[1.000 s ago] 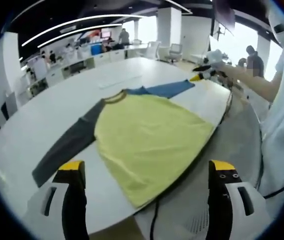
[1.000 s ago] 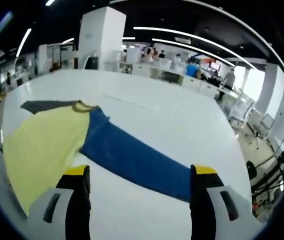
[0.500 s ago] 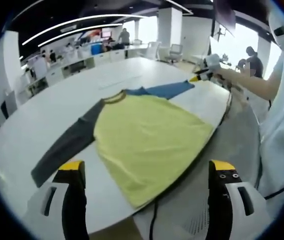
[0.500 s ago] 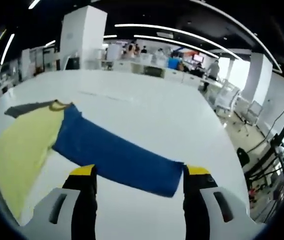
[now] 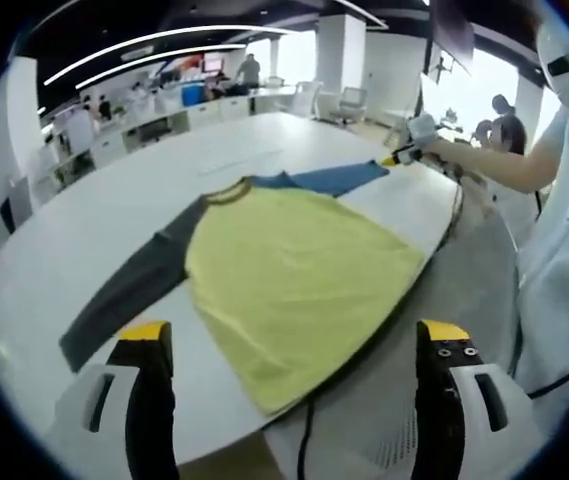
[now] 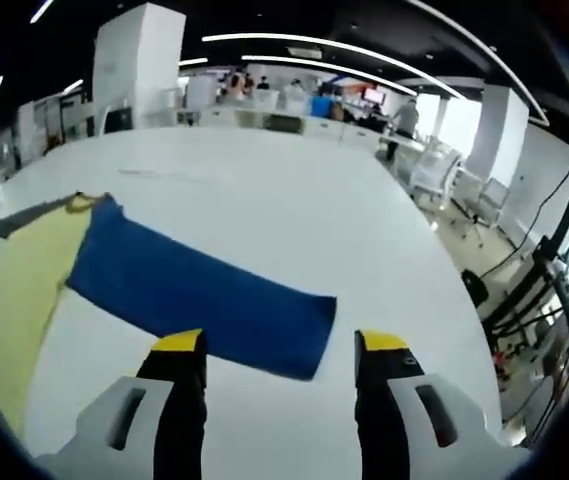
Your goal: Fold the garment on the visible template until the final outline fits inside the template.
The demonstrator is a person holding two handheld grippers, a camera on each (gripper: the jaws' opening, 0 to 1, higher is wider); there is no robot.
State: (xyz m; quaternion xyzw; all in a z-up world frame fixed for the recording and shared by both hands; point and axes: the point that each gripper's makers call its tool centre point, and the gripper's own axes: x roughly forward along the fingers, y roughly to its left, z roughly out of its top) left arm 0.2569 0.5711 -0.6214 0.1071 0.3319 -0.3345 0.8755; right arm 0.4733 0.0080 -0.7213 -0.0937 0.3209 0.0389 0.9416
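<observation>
1. We're hovering the right gripper just short of the cuff of the blue sleeve, jaws apart and holding nothing, so this looks like the approach for a first sleeve fold.
2. The shirt is lying flat on the white table, its hem right at the table's near edge and both sleeves spread out to the sides.
3. We're keeping the left gripper back off the near edge of the table, below the hem, with its jaws wide apart and empty too.
4. To do this well, we're thinking the right jaws should pinch the blue cuff at its end corner, taking only the top layers, then carry it low over the yellow body so the sleeve lies straight rather than bunched.
5. The fabric is looking like thin matte jersey: limp and likely to drag if lifted too high.
6. The yellow panel is broad and smooth, the grey sleeve and blue sleeve are long flat strips, and an olive rib is ringing the collar.
7. The tabletop is glossy and rounded at the edge; we cannot make out a template outline on it.
</observation>
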